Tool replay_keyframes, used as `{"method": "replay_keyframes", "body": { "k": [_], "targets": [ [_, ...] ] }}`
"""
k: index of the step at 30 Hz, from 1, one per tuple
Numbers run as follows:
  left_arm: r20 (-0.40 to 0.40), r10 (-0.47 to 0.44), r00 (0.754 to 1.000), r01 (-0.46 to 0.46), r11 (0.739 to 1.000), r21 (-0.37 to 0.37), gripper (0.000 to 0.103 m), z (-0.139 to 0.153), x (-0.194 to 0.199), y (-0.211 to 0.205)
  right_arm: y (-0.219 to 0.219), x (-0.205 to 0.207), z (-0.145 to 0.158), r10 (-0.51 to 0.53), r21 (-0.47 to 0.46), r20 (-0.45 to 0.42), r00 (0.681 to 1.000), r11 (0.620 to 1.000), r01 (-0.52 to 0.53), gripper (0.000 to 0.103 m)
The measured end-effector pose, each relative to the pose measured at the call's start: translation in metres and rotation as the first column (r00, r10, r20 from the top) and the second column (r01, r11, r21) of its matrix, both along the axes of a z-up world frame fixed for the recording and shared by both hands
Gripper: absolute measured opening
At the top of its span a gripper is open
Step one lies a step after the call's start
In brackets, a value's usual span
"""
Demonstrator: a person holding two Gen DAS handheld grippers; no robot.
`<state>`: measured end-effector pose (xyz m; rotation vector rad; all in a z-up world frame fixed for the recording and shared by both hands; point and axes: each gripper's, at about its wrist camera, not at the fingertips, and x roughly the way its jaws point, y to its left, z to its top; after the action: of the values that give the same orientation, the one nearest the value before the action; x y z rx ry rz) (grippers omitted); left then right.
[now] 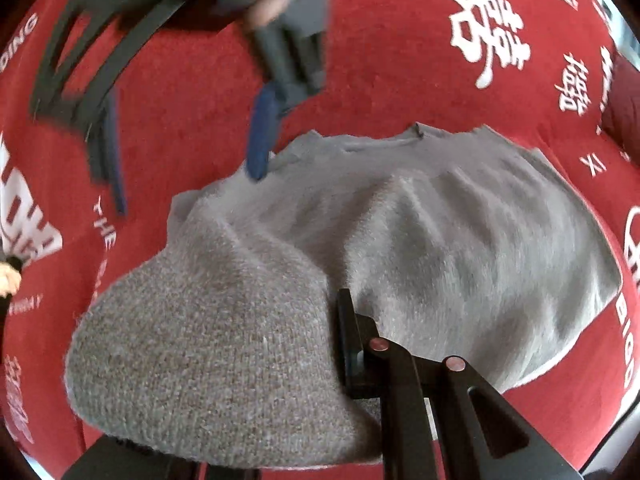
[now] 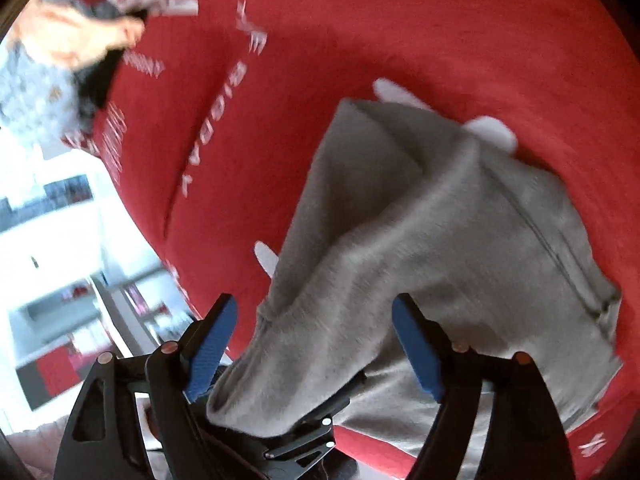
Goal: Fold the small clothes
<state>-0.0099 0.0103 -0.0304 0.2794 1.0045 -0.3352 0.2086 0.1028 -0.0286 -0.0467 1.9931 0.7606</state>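
Observation:
A small grey knitted garment [image 1: 400,232] lies on a red cloth with white print [image 1: 380,60]. In the left wrist view a fold of the garment [image 1: 208,352] drapes over my left gripper [image 1: 340,344], hiding one finger, and the gripper seems shut on it. My right gripper [image 1: 264,136] shows at the garment's far edge, its blue pad touching the fabric. In the right wrist view my right gripper [image 2: 316,344] is open, its blue pads [image 2: 416,356] wide apart, with a raised ridge of the garment [image 2: 400,240] running between them.
The red cloth [image 2: 400,40] covers the whole work surface. Its edge and a bright room with white shelves [image 2: 52,260] lie at the left of the right wrist view. A person's hand [image 2: 72,40] is at the top left there.

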Motion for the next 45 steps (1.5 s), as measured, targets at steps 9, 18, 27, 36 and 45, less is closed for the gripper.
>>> {"method": "replay_keyframes", "body": {
  "k": [9,18,27,36,45],
  "targets": [
    [0.061,-0.106,0.992,0.102,0.992,0.070,0.016,0.003,-0.014,-0.006,0.056,-0.015,-0.036,0.176,-0.158,-0.057,0.983,0.970,-0.183,0.087],
    [0.066,-0.102,0.993,0.098,0.993,0.063,0.016,0.009,-0.015,-0.006,0.027,-0.024,-0.049,0.166,-0.267,0.064,0.984,0.953,-0.143,0.028],
    [0.168,-0.167,0.972,0.168,0.986,0.013,0.016,0.058,-0.021,-0.030,-0.091,-0.028,0.027,-0.227,0.115,0.148,0.963,0.971,0.212,0.024],
    [0.253,-0.375,0.892,0.382,0.924,0.023,0.016,0.109,-0.036,-0.110,-0.251,-0.061,0.095,-0.577,0.406,0.165,0.800,0.779,0.478,0.024],
    [0.160,-0.567,0.808,0.566,0.822,0.057,0.016,0.068,-0.065,-0.209,-0.405,-0.131,0.031,-0.791,0.404,0.086,0.606,0.584,0.705,0.024]
  ]
}}
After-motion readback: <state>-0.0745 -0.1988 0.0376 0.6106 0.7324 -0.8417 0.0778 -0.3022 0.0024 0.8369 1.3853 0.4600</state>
